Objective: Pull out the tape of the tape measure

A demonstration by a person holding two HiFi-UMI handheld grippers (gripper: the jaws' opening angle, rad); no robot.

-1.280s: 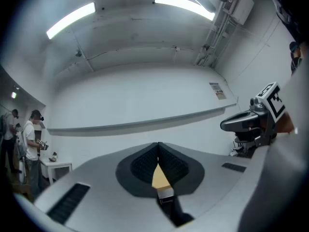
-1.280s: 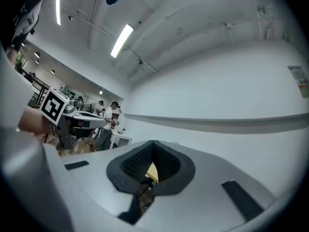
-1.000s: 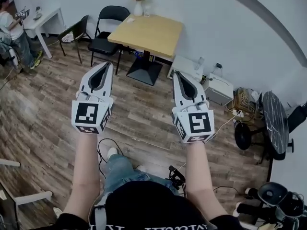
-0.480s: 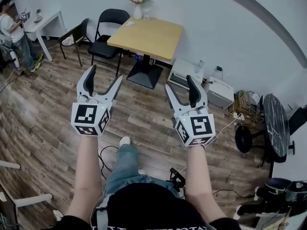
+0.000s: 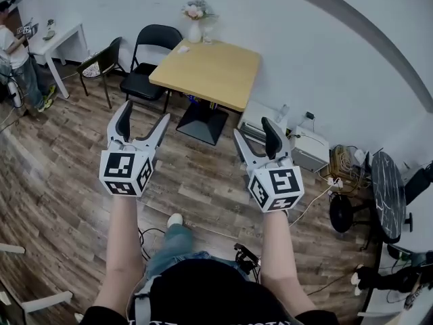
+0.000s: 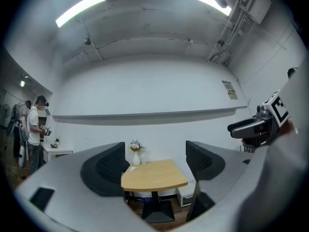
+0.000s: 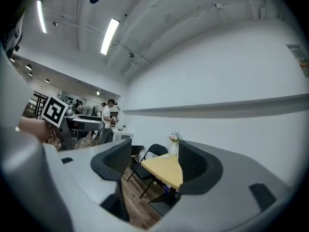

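Observation:
No tape measure shows in any view. In the head view I hold both grippers up in the air over the wooden floor, well short of the yellow table (image 5: 210,70). My left gripper (image 5: 145,114) has its jaws opening, nothing between them. My right gripper (image 5: 254,128) stands wide open and empty too. The left gripper view looks between its jaws (image 6: 154,148) at the table (image 6: 154,175) and a vase of flowers (image 6: 135,153). In the right gripper view the jaws (image 7: 154,149) frame the same table (image 7: 164,170).
Two black folding chairs (image 5: 145,59) stand left of the table. A small white item (image 5: 183,48) lies by the vase (image 5: 195,12). White boxes and cables (image 5: 308,141) sit along the right wall. A person (image 5: 17,46) stands at a white desk far left.
Both grippers went from shut to wide open. The view has shifted a little, with the table now slightly closer in the frame.

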